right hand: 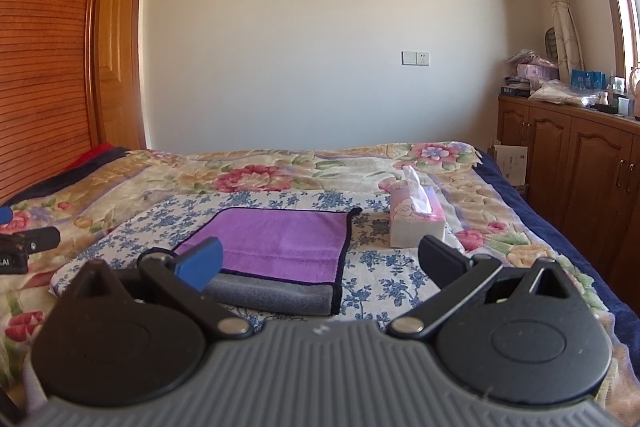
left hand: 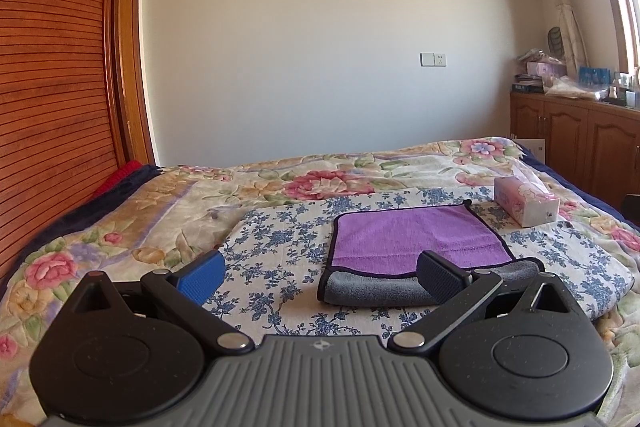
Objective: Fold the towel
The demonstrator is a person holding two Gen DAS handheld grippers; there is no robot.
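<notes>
We hold the left gripper [left hand: 320,277] and right gripper [right hand: 320,261] with jaws spread wide, gripping nothing, just above the bed [left hand: 140,211]. Ahead of both, the towel [left hand: 416,239] lies folded on a blue-flowered cloth [left hand: 280,247], purple over grey, near 1 tissue box [right hand: 416,221].

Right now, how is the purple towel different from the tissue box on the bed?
The purple towel lies flat and folded, its grey underside showing at the near edge; the tissue box stands up like a block. The towel is plain purple with dark trim; the box is pink and white with a flower print and a tissue poking out on top. Both rest on the flowered bedding, apart.
</notes>
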